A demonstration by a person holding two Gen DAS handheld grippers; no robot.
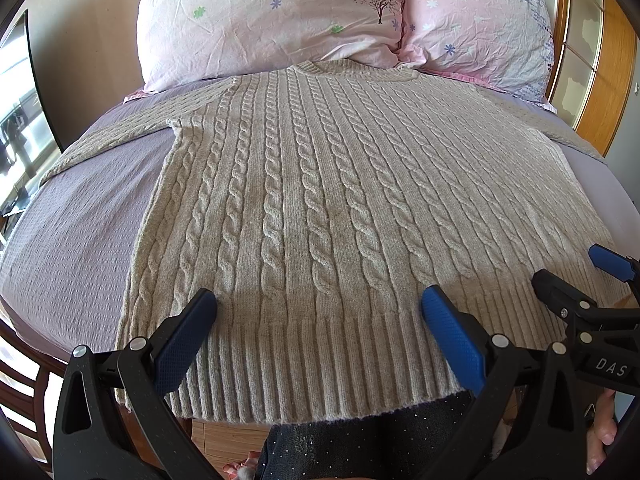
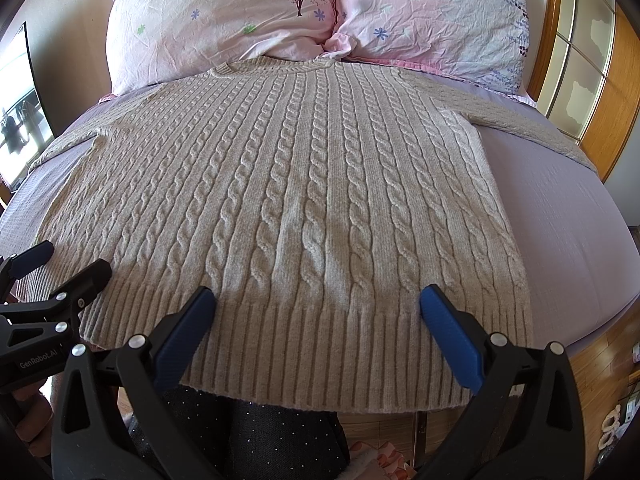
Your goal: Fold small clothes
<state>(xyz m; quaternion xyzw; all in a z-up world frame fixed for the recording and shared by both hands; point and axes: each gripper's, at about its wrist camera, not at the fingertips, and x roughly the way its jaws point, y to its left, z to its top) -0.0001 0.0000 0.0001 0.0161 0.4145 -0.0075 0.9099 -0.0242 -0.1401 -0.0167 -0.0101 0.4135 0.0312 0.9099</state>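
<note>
Lay flat on bed (image 1: pixel 80 216): sweater (image 1: pixel 320 184), collar at 12 o'clock. Hovered over hem with fingers apart: left gripper (image 1: pixel 318 308), right gripper (image 2: pixel 316 306). Risked bunching from uneven pinches.

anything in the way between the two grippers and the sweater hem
Nothing visible. The left gripper and right gripper hang open right over the ribbed hem of the sweater, which lies flat on the bed.

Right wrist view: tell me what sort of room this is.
Most likely a bedroom. A grey cable-knit sweater lies spread flat on a bed with a lilac sheet, and two pink floral pillows lean at the head against a wooden frame.
</note>
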